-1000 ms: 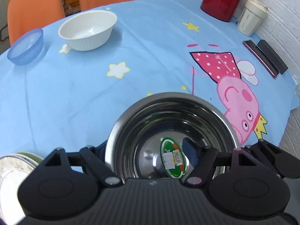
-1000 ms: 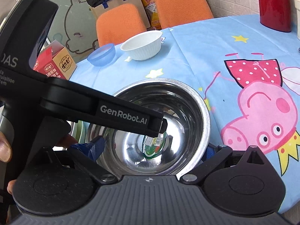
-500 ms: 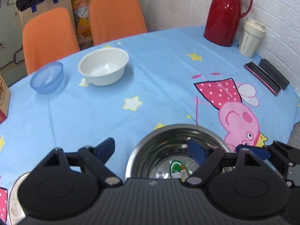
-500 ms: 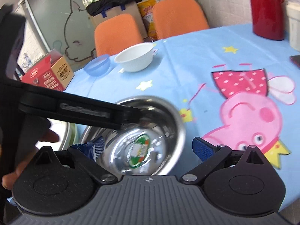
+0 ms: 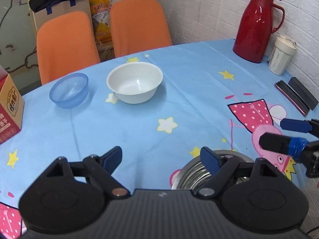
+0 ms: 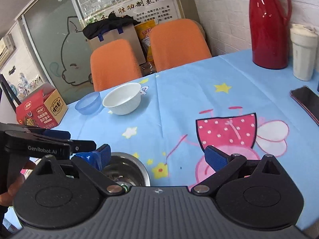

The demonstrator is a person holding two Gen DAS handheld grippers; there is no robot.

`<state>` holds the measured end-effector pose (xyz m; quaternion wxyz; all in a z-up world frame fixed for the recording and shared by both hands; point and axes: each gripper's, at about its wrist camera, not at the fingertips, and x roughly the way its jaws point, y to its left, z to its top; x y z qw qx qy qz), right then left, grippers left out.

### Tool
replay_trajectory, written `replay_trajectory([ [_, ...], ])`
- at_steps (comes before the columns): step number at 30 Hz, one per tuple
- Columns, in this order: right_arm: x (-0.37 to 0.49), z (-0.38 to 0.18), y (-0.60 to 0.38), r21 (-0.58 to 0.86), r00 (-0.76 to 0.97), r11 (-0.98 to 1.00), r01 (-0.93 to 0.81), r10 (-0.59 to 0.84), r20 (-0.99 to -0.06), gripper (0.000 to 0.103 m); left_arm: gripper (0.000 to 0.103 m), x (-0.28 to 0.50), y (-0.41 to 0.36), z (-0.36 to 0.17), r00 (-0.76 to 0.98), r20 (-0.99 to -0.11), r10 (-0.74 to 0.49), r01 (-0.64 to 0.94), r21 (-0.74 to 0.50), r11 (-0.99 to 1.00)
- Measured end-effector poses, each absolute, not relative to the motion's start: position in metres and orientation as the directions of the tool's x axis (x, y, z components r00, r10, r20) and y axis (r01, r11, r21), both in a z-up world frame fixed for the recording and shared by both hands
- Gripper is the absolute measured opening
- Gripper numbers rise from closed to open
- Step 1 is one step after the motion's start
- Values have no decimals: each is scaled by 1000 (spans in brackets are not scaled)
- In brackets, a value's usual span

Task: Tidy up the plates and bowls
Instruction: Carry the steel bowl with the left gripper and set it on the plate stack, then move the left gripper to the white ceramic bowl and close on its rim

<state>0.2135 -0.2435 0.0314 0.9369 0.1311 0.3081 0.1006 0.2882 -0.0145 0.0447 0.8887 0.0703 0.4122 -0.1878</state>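
A steel bowl (image 5: 197, 174) sits on the blue tablecloth near the front edge, partly hidden under my grippers; it also shows in the right wrist view (image 6: 127, 169). A white bowl (image 5: 135, 82) and a blue translucent bowl (image 5: 69, 90) stand apart at the far side, also in the right wrist view as white bowl (image 6: 122, 98) and blue bowl (image 6: 88, 103). My left gripper (image 5: 160, 157) is open and empty above the cloth. My right gripper (image 6: 157, 155) is open and empty, its fingers (image 5: 283, 142) showing at the right of the left wrist view.
A red thermos (image 5: 257, 25) and a white cup (image 5: 281, 57) stand at the far right by the wall. A phone (image 5: 292, 97) and a black case lie beside them. A red carton (image 5: 10, 107) is at the left. Two orange chairs (image 5: 139, 25) stand behind the table.
Both grippers have lifted and drawn back from the steel bowl. The bowl now sits low in both views and more of the table's far side shows.
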Motion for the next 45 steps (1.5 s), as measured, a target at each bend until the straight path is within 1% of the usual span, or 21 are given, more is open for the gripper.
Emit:
replay_trajectory([
  [4, 243, 33, -241, 302, 780, 942, -149, 300, -550, 88, 84, 308, -5, 38, 568, -779, -266, 374, -43, 926],
  [7, 267, 34, -235, 268, 764, 943, -198, 320, -561, 88, 84, 329, 4, 43, 568, -775, -279, 365, -67, 929],
  [10, 296, 37, -227, 215, 750, 948, -237, 319, -580, 88, 84, 359, 16, 58, 602, -745, -288, 342, -86, 936],
  [12, 317, 37, -223, 204, 735, 942, -266, 335, -590, 88, 84, 385, 23, 69, 618, -730, -291, 324, -101, 941],
  [14, 337, 35, -219, 202, 715, 938, -282, 345, -608, 88, 85, 408, 25, 77, 618, -716, -325, 334, -135, 933],
  [15, 346, 34, -216, 197, 705, 936, -291, 349, -617, 88, 97, 420, 25, 79, 619, -714, -327, 323, -148, 935],
  [17, 361, 30, -209, 179, 689, 935, -305, 346, -636, 88, 96, 441, 24, 79, 624, -702, -342, 320, -169, 932],
  [21, 378, 22, -195, 168, 657, 920, -353, 372, -656, 88, 96, 474, 11, 67, 598, -721, -350, 329, -177, 928],
  [26, 396, 6, -176, 146, 618, 908, -394, 378, -690, 88, 96, 501, -5, 40, 551, -756, -353, 343, -181, 922],
  [29, 408, -3, -168, 128, 603, 904, -409, 373, -705, 88, 96, 513, -12, 21, 528, -784, -326, 337, -159, 928],
  [33, 417, -11, -160, 111, 592, 899, -423, 367, -718, 88, 96, 522, -13, 5, 510, -802, -312, 331, -152, 932],
  [36, 422, -16, -154, 109, 589, 892, -438, 376, -715, 88, 96, 526, -11, -1, 496, -808, -318, 323, -169, 931],
  [42, 423, -24, -140, 36, 621, 868, -495, 382, -684, 87, 96, 527, -13, -8, 501, -804, -320, 326, -166, 930],
  [45, 420, -28, -136, -1, 646, 860, -511, 383, -660, 86, 92, 525, -14, -10, 496, -804, -328, 336, -170, 926],
])
